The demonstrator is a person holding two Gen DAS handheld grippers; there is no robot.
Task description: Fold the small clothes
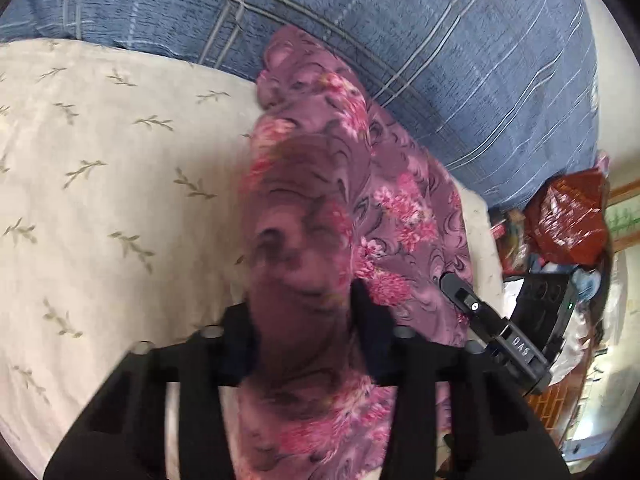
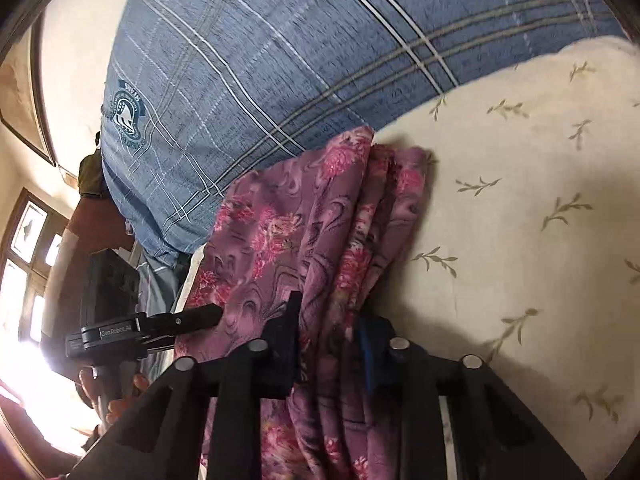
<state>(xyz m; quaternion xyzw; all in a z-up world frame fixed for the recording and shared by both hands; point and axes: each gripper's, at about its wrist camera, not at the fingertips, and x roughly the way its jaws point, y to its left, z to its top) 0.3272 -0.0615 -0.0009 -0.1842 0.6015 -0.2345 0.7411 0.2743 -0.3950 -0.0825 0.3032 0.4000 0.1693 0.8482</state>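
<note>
Left gripper [image 1: 304, 336]: clenched on bunched floral garment [image 1: 352, 208], tilted steeply down.
Right gripper [image 2: 328, 344]: pinching gathered pleats of same garment, angled gentler, just beside the left.
Garment location: draped on leaf-print cream bedsheet [image 1: 100, 140], far end against blue plaid pillow [image 2: 280, 60].
Risk, judged: thin slippery fabric sliding from either pinch; uneven pull skewing the fold.

Both wrist views look steeply down, very close, along their tools onto the bed [image 1: 100, 160]; both share the floral cloth [image 1: 360, 184] and blue blanket [image 2: 260, 60].
</note>
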